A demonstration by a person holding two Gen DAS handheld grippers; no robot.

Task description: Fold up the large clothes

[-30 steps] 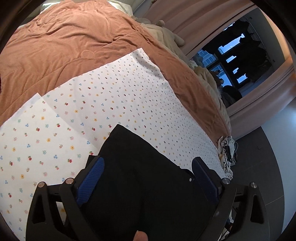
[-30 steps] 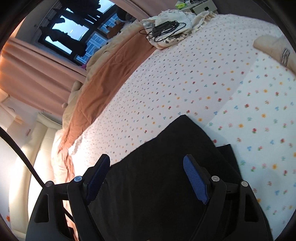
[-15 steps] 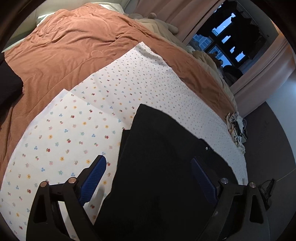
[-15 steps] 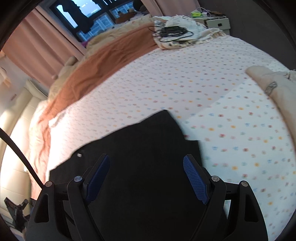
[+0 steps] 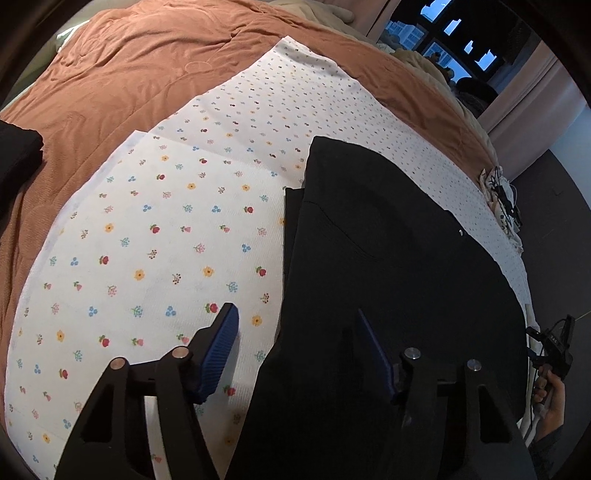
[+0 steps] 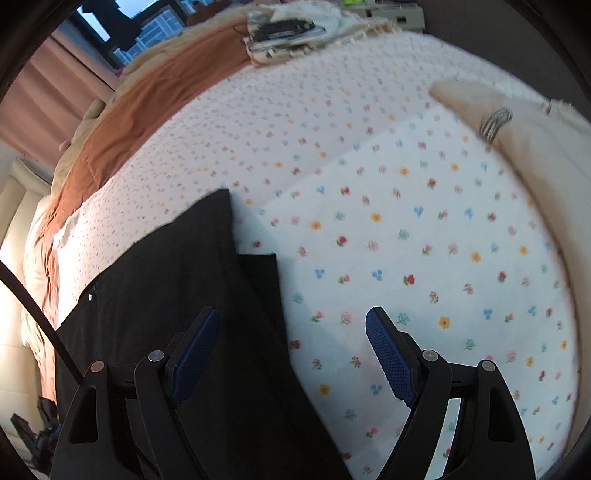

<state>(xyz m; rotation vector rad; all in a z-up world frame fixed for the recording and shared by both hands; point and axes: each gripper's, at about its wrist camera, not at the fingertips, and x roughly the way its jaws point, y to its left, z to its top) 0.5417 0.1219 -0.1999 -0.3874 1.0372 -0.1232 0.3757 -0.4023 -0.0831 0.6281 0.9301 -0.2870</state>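
A black garment (image 5: 388, 258) lies flat on the white floral sheet (image 5: 147, 240) spread over the bed. My left gripper (image 5: 297, 334) hangs low over the garment's left edge. Its jaws are closing, with that edge between them: the left pad (image 5: 221, 343) is over the sheet and the right pad over the black cloth. I see no pad pressing on the fabric. My right gripper (image 6: 291, 332) stands open over the black garment (image 6: 166, 277), whose right edge runs between its blue pads (image 6: 388, 354). A narrower underlayer of the garment sticks out at that edge.
A brown quilt (image 5: 129, 74) covers the far side of the bed. A dark folded item (image 5: 14, 158) sits at its left, a beige garment (image 6: 517, 129) at the sheet's right, and a cloth with cables (image 6: 291, 29) at the far corner. A hand (image 5: 550, 398) shows at the bed's edge.
The left gripper has sunk and slid from over the garment's middle to its left edge, and its jaws have narrowed. The right gripper has shifted to the garment's right edge, jaws unchanged.
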